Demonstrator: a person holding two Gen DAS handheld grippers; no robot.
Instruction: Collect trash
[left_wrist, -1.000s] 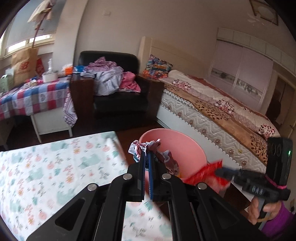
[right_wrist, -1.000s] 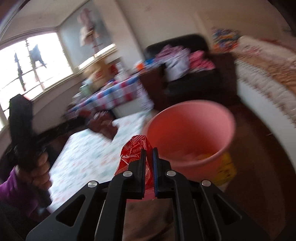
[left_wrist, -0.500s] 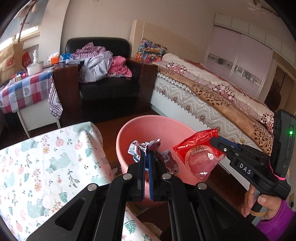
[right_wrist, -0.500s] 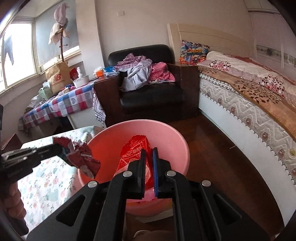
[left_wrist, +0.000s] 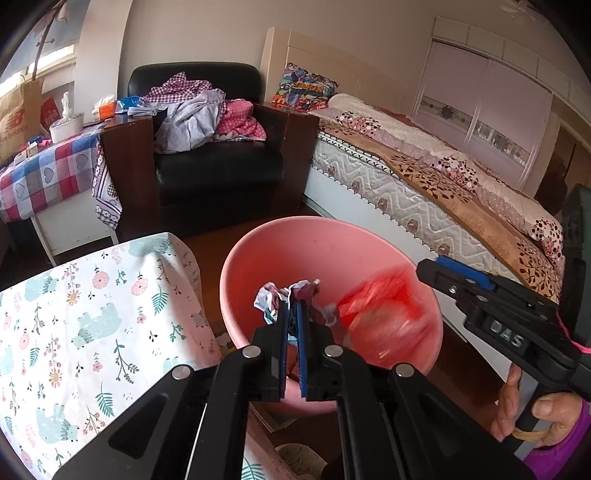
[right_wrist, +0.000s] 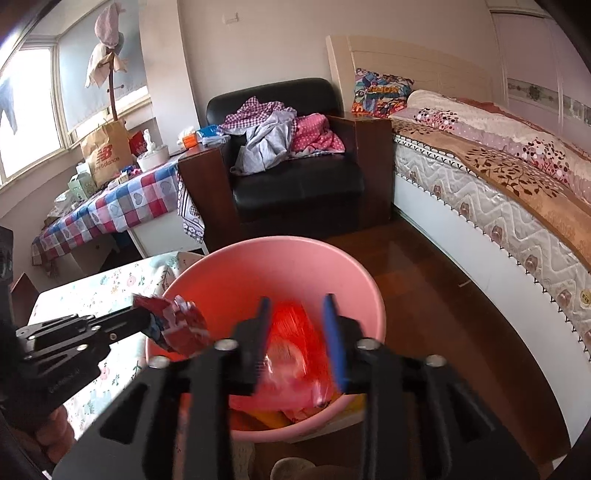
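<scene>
Your right gripper (right_wrist: 297, 317) is opening its jaws; the blurred red wrapper (right_wrist: 295, 339) sits loose between them, over the pink bucket (right_wrist: 354, 273). Your left gripper (left_wrist: 291, 314) pinches a crumpled wrapper (left_wrist: 291, 293) above the same bucket. Beyond stands a black armchair (right_wrist: 295, 184).

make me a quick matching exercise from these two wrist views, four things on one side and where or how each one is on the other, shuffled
Things:
1. red snack packet
2. crumpled wrapper
3. pile of clothes
4. comic-print pillow

Places or states:
A. at the head of the bed
B. clamped in the left gripper
C. on the black armchair
D. blurred, between the opening fingers of the right gripper, over the pink bucket

Pairs: 1-D, 2-B, 3-C, 4-A
</scene>
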